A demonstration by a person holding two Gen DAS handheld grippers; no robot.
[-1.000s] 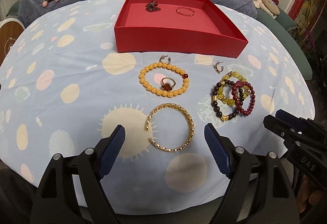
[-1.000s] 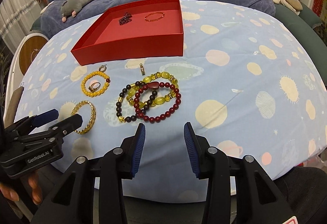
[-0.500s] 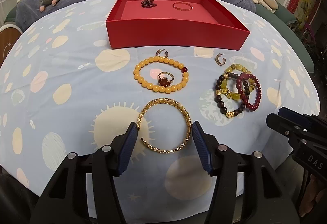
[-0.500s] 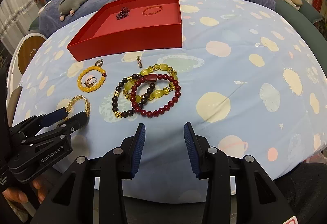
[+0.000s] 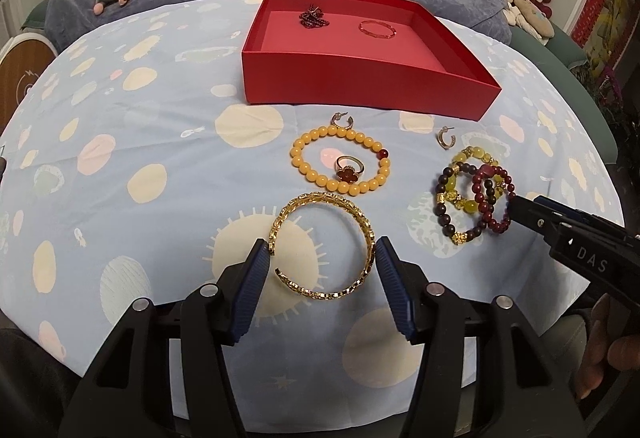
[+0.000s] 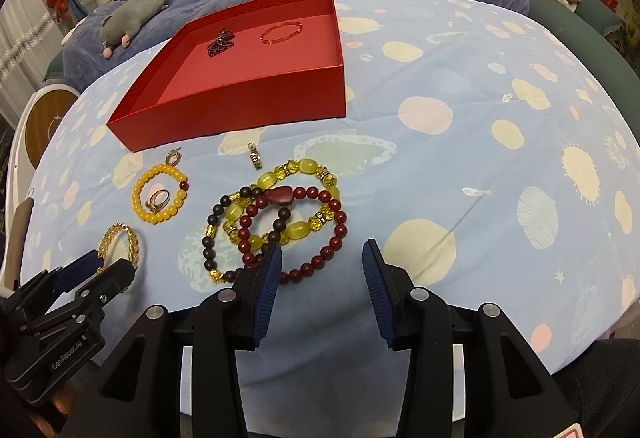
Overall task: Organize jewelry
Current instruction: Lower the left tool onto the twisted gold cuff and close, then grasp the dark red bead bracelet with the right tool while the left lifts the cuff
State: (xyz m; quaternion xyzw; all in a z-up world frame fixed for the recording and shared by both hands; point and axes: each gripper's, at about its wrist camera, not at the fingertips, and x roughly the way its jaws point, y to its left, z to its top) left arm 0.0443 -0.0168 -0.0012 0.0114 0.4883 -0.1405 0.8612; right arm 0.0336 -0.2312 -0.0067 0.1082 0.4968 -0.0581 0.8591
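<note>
- The left gripper is sitting low over the gold bangle, its blue pads flanking the bangle's near half; the left pad seems to be touching the open end, the right pad is just at the rim, and a firm pinch cannot be told.
- From the right wrist view that same bangle is showing only its far arc, the near part being hidden behind the left gripper.
- The right gripper is standing open at middling width, its left pad overlapping the near edge of the dark red bead bracelet, which is lying tangled with a yellow-green one and a brown one.
- In the left view the right gripper's tip is covering part of that pile.
- The yellow bead bracelet is ringing a red-stoned ring; two small hoop earrings are lying near the red box.
- Inside the box a dark chain and a thin bangle are resting; their detail is too fine to read.
</note>
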